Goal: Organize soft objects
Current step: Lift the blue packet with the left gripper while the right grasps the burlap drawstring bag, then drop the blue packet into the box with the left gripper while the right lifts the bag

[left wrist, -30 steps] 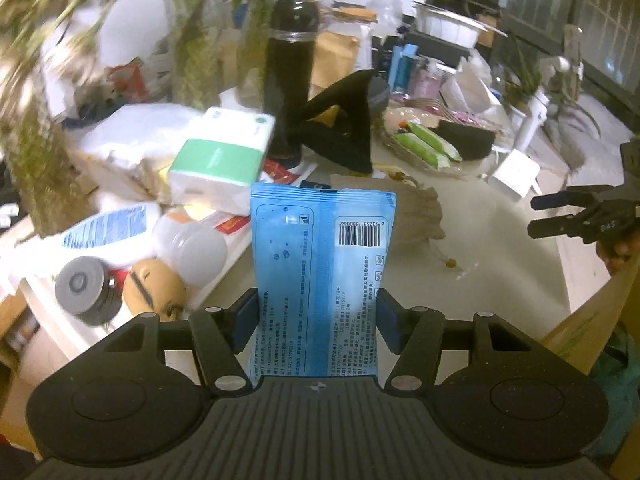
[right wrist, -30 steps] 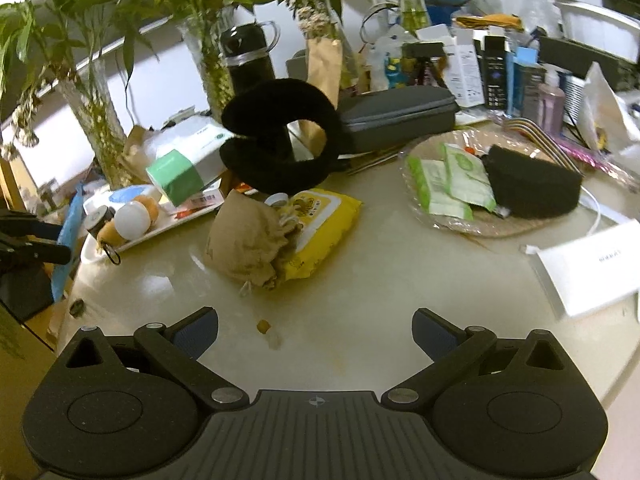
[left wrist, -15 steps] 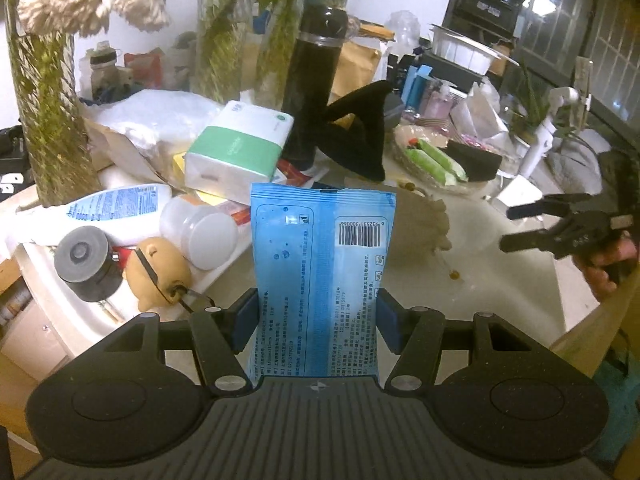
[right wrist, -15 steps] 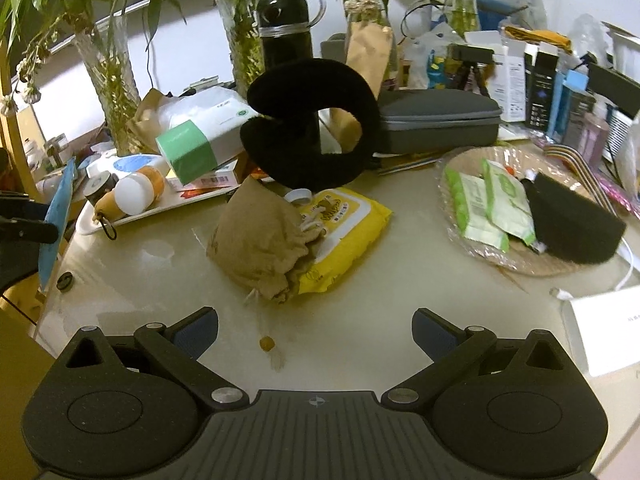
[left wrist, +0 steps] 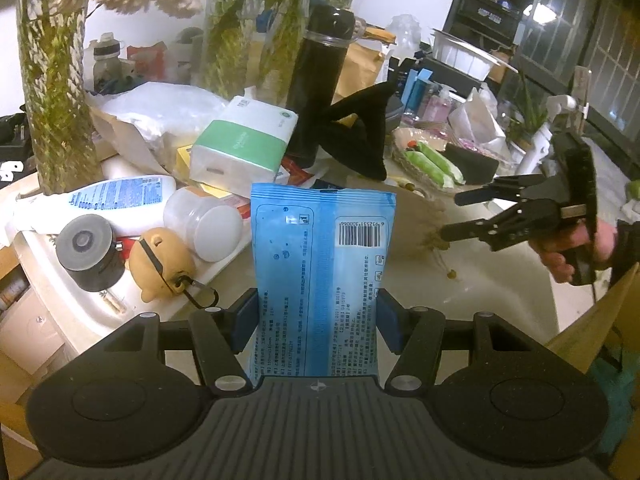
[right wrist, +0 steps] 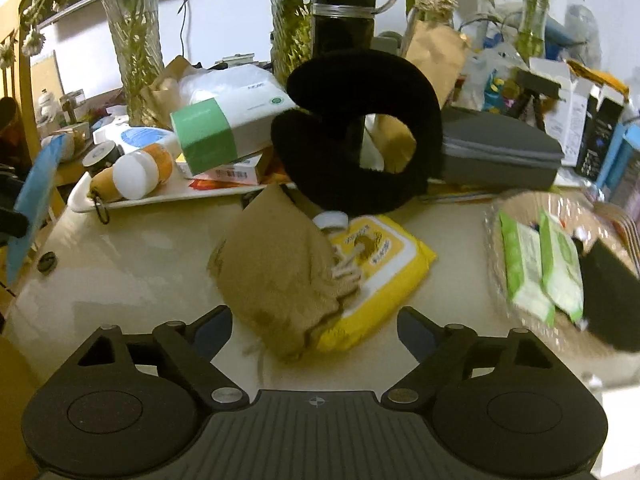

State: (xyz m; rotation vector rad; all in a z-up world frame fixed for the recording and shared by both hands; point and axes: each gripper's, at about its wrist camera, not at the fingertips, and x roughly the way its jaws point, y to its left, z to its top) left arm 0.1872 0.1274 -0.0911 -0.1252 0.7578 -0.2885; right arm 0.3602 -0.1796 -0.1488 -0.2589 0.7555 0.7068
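Note:
My left gripper (left wrist: 318, 320) is shut on a blue wipes pack (left wrist: 320, 264), held upright above the table edge. In the right wrist view that pack (right wrist: 32, 208) shows at the far left. My right gripper (right wrist: 314, 320) hovers low over a brown burlap pouch (right wrist: 276, 276) that lies on a yellow wipes pack (right wrist: 380, 264). Its jaws are closing, with the pouch's near end between them and the pads clear of it. The left wrist view shows the right gripper (left wrist: 450, 218) in a hand at the right. A black neck pillow (right wrist: 360, 132) stands behind the pouch.
A woven plate (right wrist: 496, 216) at the right holds two green wipes packs (right wrist: 524, 268) and a black pad (right wrist: 608, 280). A white tray (right wrist: 160, 200) carries bottles and a green-and-white tissue pack (right wrist: 224, 128). A grey case (right wrist: 500, 156), a black flask (right wrist: 344, 4) and glass vases crowd the back.
My right gripper has come forward and lower toward the brown pouch and yellow pack, and its jaws have narrowed slightly. The left gripper keeps the blue pack almost still.

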